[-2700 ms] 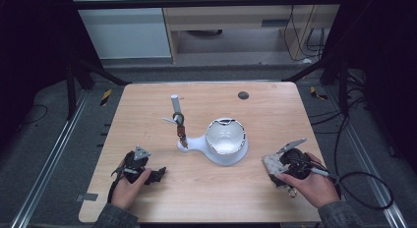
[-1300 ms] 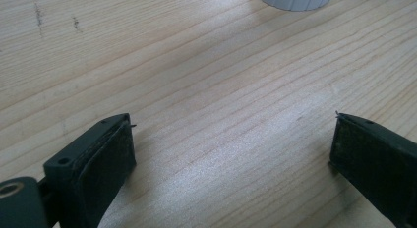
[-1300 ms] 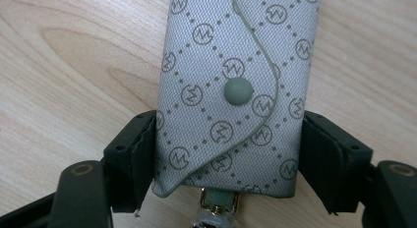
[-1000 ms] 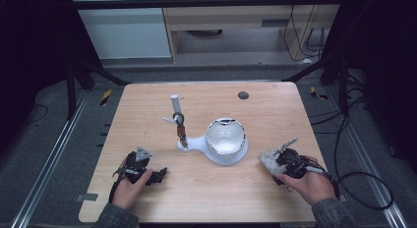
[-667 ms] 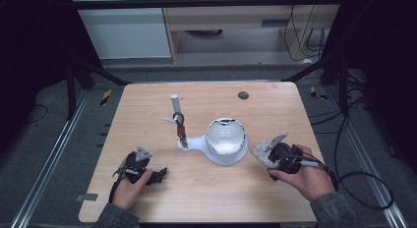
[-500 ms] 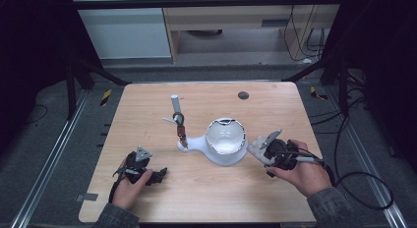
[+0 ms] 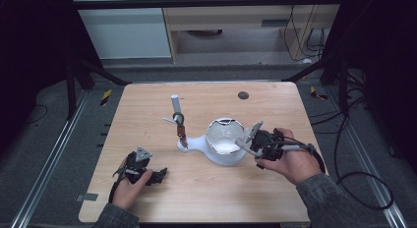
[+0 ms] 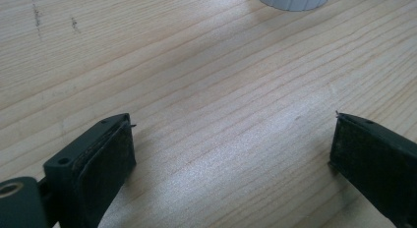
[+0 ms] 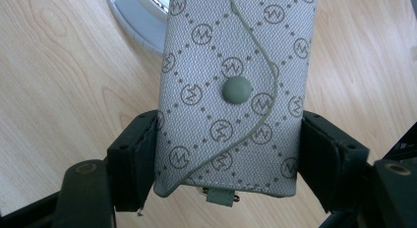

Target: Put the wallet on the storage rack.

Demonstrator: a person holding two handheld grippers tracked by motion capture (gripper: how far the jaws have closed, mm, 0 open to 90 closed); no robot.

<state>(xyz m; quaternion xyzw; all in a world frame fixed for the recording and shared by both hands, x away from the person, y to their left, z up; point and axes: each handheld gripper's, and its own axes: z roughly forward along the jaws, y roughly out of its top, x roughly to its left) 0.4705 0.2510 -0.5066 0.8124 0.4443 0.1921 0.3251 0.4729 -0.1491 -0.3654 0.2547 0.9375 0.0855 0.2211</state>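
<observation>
Pale wood grain covers the table [image 7: 147, 105], which stands on a dark floor before a light cabinet. At the near left corner the left gripper [image 7: 158, 176] rests low over the bare boards in the person's left hand [image 7: 127, 188], in the same spot as in the earlier frames; the left gripper view shows its jaws spread wide with nothing between them. Farther in, a slim upright stand [image 7: 176, 111] rises from a white base [image 7: 193, 144] that runs into the white bowl [image 7: 225, 148] at the table's middle. Just right of the bowl, the right gripper [image 7: 246, 140] has travelled in from the near right edge and upward, so its front now hangs at the bowl's rim. Its jaws are clamped on the sides of a grey patterned fabric pouch [image 9: 236, 90] with a round snap button [image 9: 236, 89], held lengthwise and pointing toward the bowl.
</observation>
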